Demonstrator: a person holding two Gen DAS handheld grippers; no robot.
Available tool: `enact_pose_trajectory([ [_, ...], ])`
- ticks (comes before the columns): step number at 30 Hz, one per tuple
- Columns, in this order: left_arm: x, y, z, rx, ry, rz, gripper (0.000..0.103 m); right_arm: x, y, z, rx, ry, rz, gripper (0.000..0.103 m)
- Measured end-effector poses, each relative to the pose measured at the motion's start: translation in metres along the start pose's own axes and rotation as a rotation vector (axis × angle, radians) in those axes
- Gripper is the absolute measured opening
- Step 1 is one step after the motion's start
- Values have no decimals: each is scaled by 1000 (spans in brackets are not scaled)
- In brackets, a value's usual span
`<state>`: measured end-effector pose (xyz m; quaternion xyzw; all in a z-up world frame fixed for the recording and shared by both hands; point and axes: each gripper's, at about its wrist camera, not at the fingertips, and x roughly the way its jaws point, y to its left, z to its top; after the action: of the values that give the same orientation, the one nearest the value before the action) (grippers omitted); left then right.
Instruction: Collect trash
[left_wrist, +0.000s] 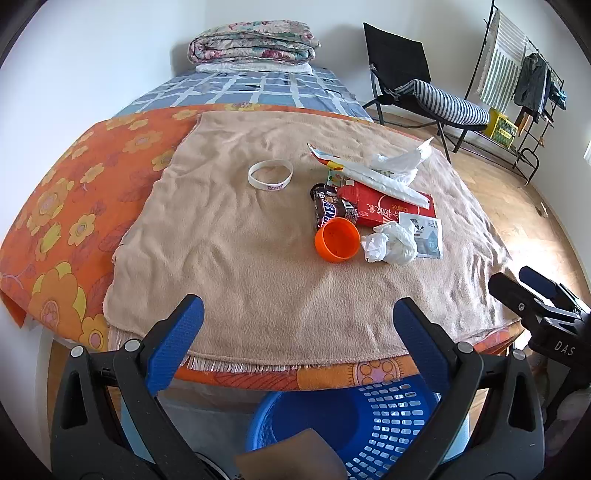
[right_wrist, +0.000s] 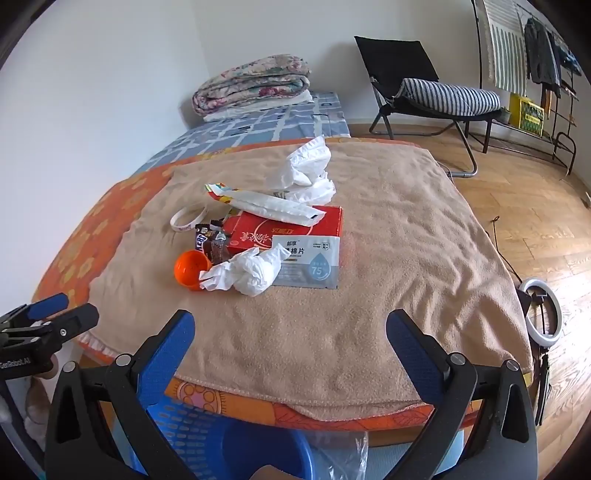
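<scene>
Ahead, long white wrapper slanting far-left to near-right; both grippers' fingers wide.

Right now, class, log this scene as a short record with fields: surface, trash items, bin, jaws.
surface: tan blanket over an orange floral cloth
trash items: crumpled tissue, chocolate bar wrapper, red box, wipes packet, orange cup lying on its side
other: white wristband
bin: blue basket below the near edge
jaws: left gripper open, empty; right gripper open, empty
</scene>
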<state>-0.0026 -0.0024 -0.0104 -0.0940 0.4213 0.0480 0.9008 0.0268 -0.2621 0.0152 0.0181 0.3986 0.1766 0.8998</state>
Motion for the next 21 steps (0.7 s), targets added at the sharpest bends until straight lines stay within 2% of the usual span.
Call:
enact_pose_trajectory([
  [21,-1,2,7,5,5,13,103,0,0,-1,3,0,1,103],
])
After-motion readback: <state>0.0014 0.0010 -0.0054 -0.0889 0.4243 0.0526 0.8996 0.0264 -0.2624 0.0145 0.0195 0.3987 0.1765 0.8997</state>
